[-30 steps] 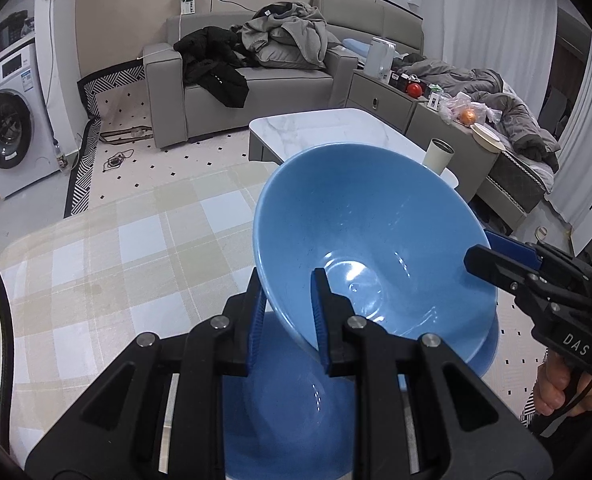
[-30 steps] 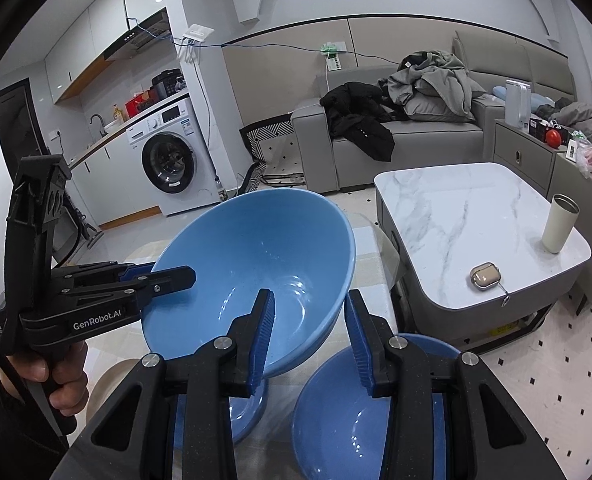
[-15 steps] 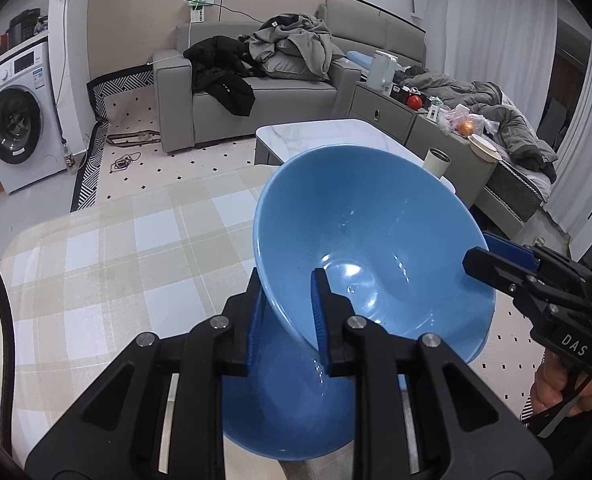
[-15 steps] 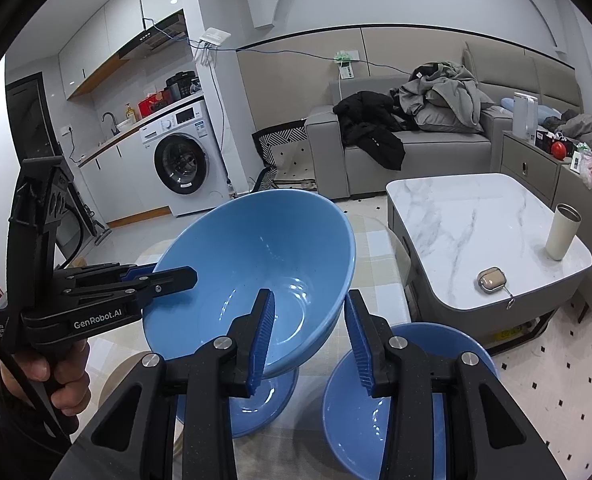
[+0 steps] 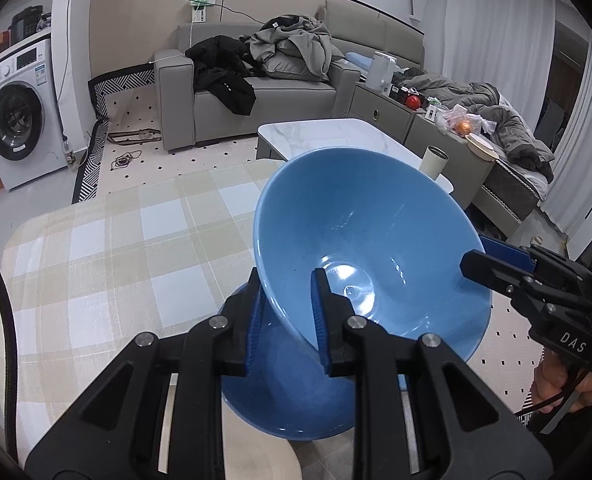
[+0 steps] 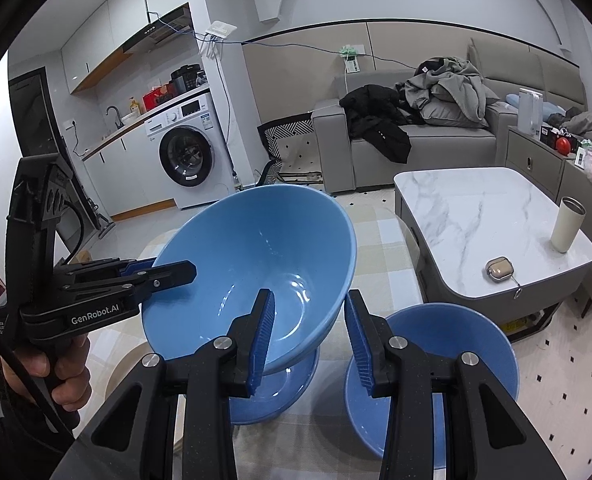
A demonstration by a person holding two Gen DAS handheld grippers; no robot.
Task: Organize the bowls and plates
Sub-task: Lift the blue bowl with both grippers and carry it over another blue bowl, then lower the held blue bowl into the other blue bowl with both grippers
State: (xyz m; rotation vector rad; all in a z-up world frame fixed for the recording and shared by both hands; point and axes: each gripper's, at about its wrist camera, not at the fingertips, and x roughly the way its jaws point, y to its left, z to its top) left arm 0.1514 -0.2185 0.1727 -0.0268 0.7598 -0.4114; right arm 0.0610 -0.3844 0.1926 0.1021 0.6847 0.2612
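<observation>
A large blue bowl [image 5: 360,240] is held tilted in the air over the checked tablecloth. My left gripper [image 5: 286,312] is shut on its near rim; it also shows in the right wrist view [image 6: 176,272]. My right gripper [image 6: 308,336] straddles the opposite rim of the same bowl [image 6: 256,268] with its jaws apart, and it shows in the left wrist view [image 5: 492,258]. A second blue bowl [image 5: 280,392] sits on the table under the held one. A third blue bowl [image 6: 448,360] sits to its right.
The table with the checked cloth [image 5: 116,264] stretches to the left and away. A marble coffee table [image 6: 488,220] with a cup [image 6: 568,224] and a small case stands beyond the table edge. A sofa and a washing machine are further off.
The held bowl has been lifted a little higher above the bowl under it. Both grippers keep the same hold on its rim.
</observation>
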